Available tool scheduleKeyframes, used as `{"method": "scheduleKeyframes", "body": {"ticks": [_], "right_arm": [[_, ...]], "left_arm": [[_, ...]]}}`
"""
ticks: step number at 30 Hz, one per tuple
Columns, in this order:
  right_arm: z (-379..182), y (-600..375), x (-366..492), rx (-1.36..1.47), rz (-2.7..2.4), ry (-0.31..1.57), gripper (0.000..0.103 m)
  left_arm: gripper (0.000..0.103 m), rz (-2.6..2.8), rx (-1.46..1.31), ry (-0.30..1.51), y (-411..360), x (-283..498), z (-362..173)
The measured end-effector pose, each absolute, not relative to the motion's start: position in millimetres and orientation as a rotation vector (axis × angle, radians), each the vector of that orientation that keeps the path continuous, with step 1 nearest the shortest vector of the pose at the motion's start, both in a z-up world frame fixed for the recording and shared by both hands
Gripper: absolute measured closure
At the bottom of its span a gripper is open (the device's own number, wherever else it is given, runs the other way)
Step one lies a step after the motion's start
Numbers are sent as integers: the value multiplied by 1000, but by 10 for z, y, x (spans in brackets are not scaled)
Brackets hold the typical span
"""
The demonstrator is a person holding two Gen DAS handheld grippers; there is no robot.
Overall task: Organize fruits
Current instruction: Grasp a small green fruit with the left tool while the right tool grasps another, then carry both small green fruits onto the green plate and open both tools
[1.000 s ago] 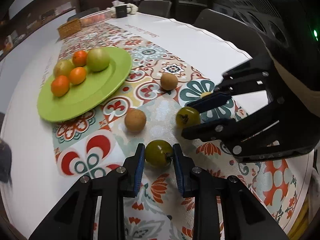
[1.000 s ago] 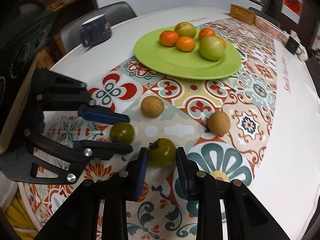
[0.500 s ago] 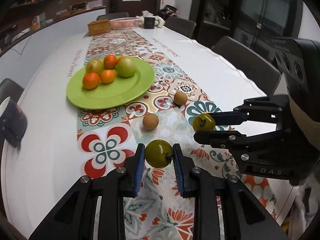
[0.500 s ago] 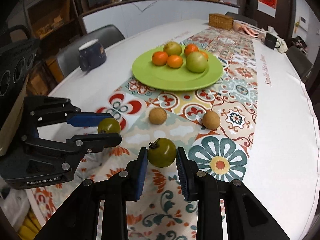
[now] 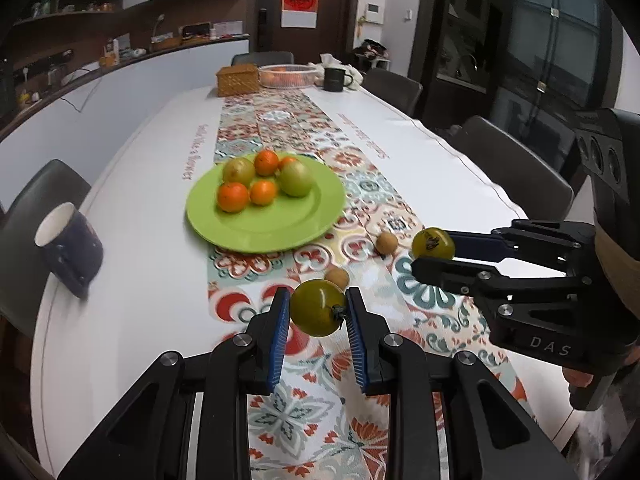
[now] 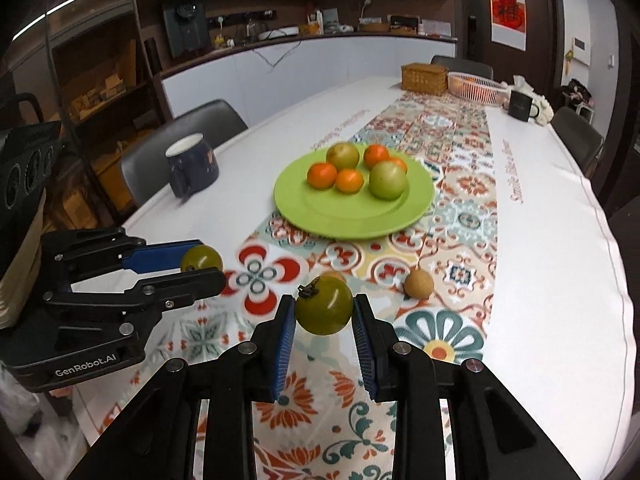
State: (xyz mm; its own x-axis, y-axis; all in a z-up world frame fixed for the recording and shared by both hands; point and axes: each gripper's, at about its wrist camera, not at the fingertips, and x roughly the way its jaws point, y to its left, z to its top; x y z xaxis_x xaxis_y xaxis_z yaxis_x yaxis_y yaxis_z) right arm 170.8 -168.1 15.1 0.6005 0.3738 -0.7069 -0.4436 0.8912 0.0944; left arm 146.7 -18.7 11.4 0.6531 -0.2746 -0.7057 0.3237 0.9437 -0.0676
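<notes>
Two round olive-green tomatoes are held above the bench (image 5: 132, 240): one tomato (image 5: 317, 307) is clamped by the left hand-held gripper (image 5: 317, 312), the other tomato (image 6: 325, 306) by the right hand-held gripper (image 6: 324, 314). Six fruits are seen on the round lime-green plate (image 5: 280, 228); two small brown fruits (image 6: 419, 284) are left on the patterned runner (image 6: 452, 208).

Two green tomatoes (image 5: 318, 307) (image 6: 325, 305) held aloft, one per gripper. Green plate (image 5: 280, 236) at 12 o'clock bears six fruits. Two brown fruits (image 6: 419, 285) on runner.
</notes>
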Motion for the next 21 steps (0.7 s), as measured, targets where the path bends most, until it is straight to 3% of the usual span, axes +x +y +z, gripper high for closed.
{"method": "scheduleKeyframes", "body": {"ticks": [21], "right_arm": [[503,-1546,2477,-31,425,764,73]], "left_arm": [[75,-289,54,721,-21,2181,499]]}}
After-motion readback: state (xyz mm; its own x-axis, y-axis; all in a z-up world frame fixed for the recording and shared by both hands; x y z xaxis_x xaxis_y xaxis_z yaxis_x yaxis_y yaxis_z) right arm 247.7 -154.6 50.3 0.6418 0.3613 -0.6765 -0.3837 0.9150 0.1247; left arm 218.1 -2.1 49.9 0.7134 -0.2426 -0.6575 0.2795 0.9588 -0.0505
